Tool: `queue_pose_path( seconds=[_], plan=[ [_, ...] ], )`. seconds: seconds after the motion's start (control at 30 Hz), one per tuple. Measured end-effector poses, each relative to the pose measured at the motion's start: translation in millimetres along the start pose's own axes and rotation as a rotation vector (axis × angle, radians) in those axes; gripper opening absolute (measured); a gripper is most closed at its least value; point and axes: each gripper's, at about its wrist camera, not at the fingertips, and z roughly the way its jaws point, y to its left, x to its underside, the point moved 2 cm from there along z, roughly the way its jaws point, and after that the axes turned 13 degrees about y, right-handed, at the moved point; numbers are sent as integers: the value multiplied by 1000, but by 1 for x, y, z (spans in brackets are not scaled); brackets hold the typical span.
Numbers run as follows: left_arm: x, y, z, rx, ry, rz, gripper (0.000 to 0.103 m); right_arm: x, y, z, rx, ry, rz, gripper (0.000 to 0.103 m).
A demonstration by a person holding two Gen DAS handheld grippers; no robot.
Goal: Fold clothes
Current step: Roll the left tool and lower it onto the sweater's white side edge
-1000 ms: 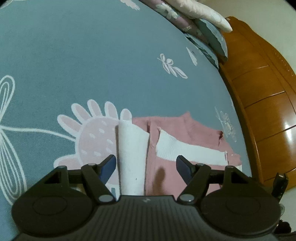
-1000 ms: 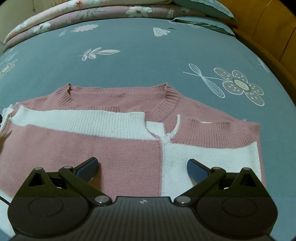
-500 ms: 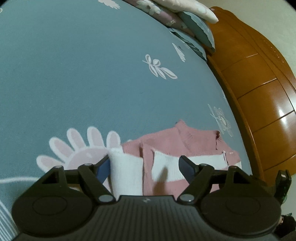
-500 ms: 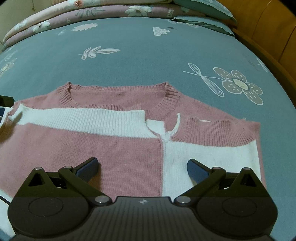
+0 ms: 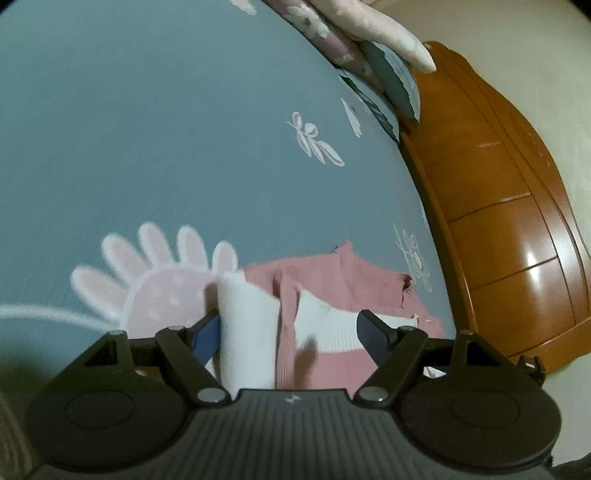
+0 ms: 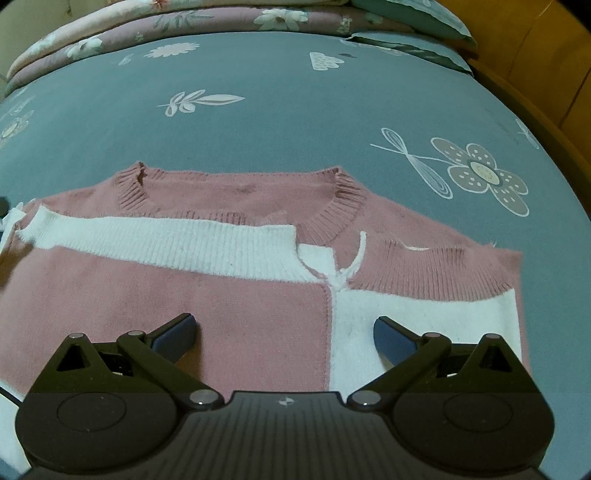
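Bed sheet (image 6: 288,110), blue-grey w/ white flower prints, fills both views; wooden headboard (image 5: 517,221) along its right edge in my left view, pillows (image 6: 221,18) stacked at the far end.

Sweater (image 6: 221,295) lies flat on the sheet, right in front of my right tongs. Pink & white knit, colour-blocked: pink body, ribbed round neck. Both sleeves are folded in across the front, a white ribbed cuff on the left one, a pink ribbed cuff on the right. Neck points away from me toward the pillows, hem end toward me; long axis as it lies runs side to side across my right view. From my left view I see it end-on, w/ a white folded edge (image 5: 247,332) nearest.

Left tongs (image 5: 288,336): spread, white folded edge between the tips, not pinched.

Right tongs (image 6: 284,332): spread wide just above the sweater front, gripping nothing.
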Motion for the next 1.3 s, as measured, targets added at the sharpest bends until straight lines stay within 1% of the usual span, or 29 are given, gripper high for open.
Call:
queue_pose_path(
  seconds=[0.13, 0.33, 0.53, 0.73, 1.03, 1.3],
  plan=[
    [-11, -4, 7, -8, 15, 39, 77, 1, 1, -3, -4, 1, -7, 103],
    [-7, -1, 5, 12, 15, 32, 77, 1, 9, -8, -27, -9, -41, 103],
    [10, 4, -2, 37, 20, -8, 77, 0, 19, -11, -32, -20, -94, 103],
    [22, 8, -5, 80, 28, -58, 77, -1, 20, -16, -44, -35, -93, 103],
    [41, 9, -7, 100, 54, -84, 77, 2, 18, -20, -56, -51, -74, 103],
    [57, 6, -5, 105, 78, -95, 78, 4, 22, -22, -72, -60, -88, 103]
  ],
)
